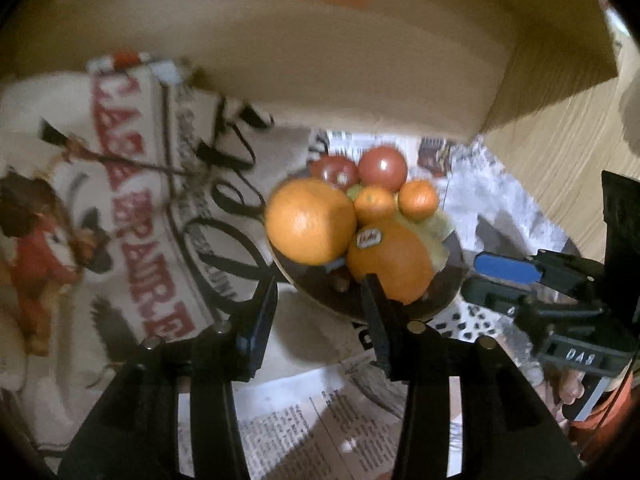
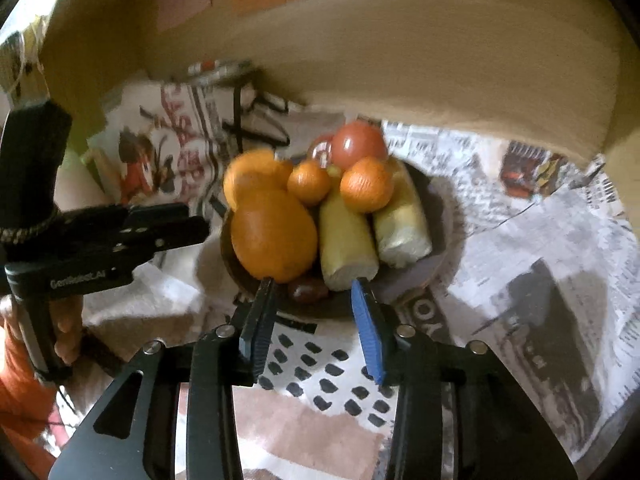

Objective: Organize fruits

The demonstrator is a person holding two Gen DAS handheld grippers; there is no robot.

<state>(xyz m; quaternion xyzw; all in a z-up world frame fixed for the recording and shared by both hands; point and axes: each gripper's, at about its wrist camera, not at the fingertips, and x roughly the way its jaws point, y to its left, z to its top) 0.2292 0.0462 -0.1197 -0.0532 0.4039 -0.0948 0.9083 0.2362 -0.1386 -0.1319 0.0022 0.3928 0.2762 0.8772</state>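
A dark bowl [image 2: 440, 216] is piled with fruit: two large oranges [image 2: 274, 236], two small mandarins [image 2: 366, 185], two red tomatoes [image 2: 358, 144] and two pale yellow-green pieces [image 2: 346, 240]. In the left wrist view the bowl [image 1: 440, 300] holds the same fruit, with a stickered orange [image 1: 394, 262] at the front and a second large orange [image 1: 310, 220] beside it. My left gripper [image 1: 320, 284] is open, its fingertips at the bowl's near rim below the oranges. My right gripper [image 2: 314, 286] is open and empty, its tips at the bowl's near rim.
Newspaper [image 2: 540, 220] covers the table. A printed cloth bag [image 1: 132, 184] lies left of the bowl. A cardboard box [image 1: 360, 60] overhangs behind. The right gripper [image 1: 540, 280] shows at the right in the left wrist view; the left gripper [image 2: 100, 240] shows left in the right wrist view.
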